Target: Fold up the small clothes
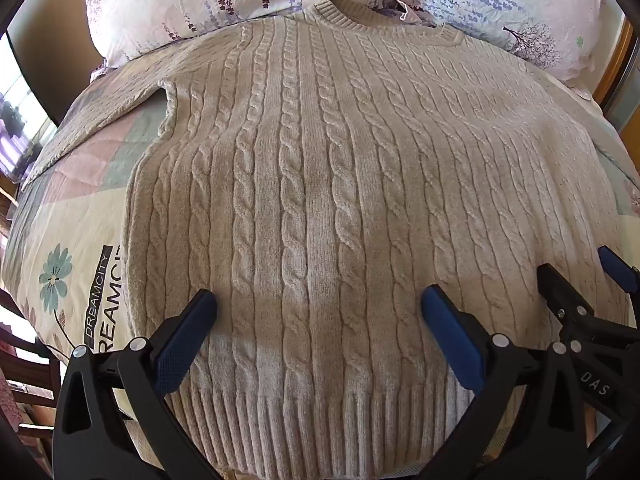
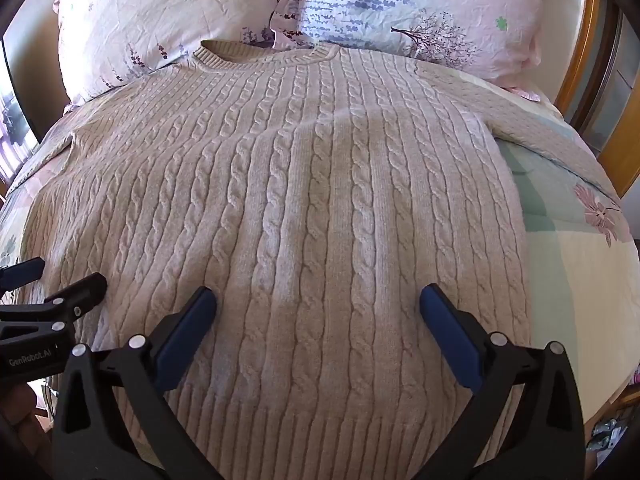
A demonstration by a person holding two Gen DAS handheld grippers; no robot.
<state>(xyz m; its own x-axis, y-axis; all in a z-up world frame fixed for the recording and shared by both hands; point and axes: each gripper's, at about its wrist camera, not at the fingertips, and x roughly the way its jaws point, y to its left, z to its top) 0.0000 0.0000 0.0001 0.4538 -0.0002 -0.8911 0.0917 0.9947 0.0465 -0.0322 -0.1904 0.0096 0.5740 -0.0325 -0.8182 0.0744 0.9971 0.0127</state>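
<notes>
A beige cable-knit sweater [image 1: 320, 184] lies spread flat on the bed, collar at the far end, ribbed hem nearest me; it also fills the right wrist view [image 2: 304, 208]. Its left sleeve [image 1: 92, 120] runs out to the left and its right sleeve [image 2: 540, 128] to the right. My left gripper [image 1: 318, 304] is open and empty, hovering over the lower body near the hem. My right gripper [image 2: 318, 300] is open and empty over the same area, to the right of the left one. The right gripper shows at the left view's right edge [image 1: 580, 280].
The sweater lies on a patterned quilt [image 1: 72, 264] with flower prints and lettering. Two floral pillows [image 2: 168, 20] [image 2: 432, 12] sit behind the collar. A wooden headboard or frame [image 2: 580, 48] rises at the right. Wooden furniture [image 1: 24, 364] stands off the bed's left edge.
</notes>
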